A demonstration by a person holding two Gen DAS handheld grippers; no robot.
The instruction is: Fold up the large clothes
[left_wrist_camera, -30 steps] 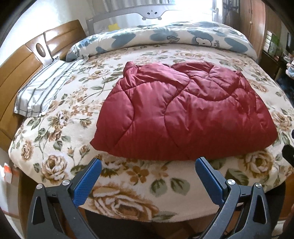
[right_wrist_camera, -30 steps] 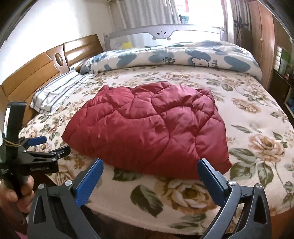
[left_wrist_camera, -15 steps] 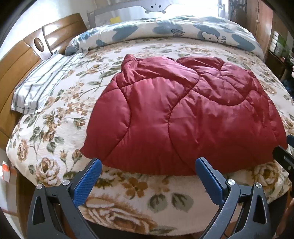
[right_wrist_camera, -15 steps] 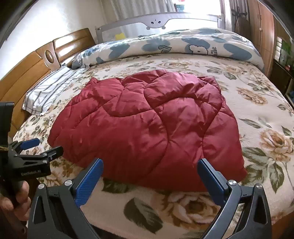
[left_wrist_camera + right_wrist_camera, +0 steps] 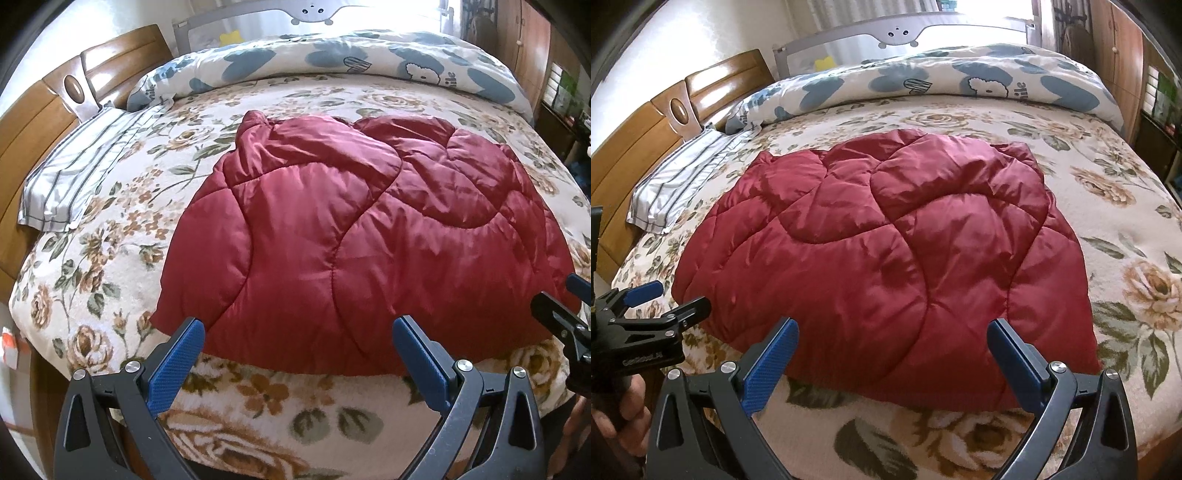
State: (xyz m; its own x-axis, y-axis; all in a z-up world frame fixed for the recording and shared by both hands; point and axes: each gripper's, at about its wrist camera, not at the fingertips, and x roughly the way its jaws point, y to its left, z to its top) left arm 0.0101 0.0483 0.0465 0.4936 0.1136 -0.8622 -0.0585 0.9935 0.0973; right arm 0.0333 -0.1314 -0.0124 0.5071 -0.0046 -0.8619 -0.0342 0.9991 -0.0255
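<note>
A dark red quilted padded garment (image 5: 354, 243) lies spread in a rounded heap on the floral bed cover (image 5: 110, 258); the same garment (image 5: 886, 258) fills the middle of the right wrist view. My left gripper (image 5: 295, 354) hovers open just over the garment's near hem, left of centre. My right gripper (image 5: 892, 358) is open too, above the near hem toward the right corner. Nothing sits between either pair of blue pads. The left tool (image 5: 646, 325), held by a hand, shows at the left edge of the right wrist view.
A striped pillow (image 5: 81, 173) lies at the left by the wooden headboard (image 5: 33, 129). A rolled blue-and-white duvet (image 5: 332, 62) runs along the bed's far side under a grey rail (image 5: 905, 33). Wooden cupboards (image 5: 1115, 44) stand at the right. The bed's near edge is just below the grippers.
Both grippers have moved forward toward the bed, so the red garment looks larger and its near hem now lies between the fingertips. The garment itself has not moved.
</note>
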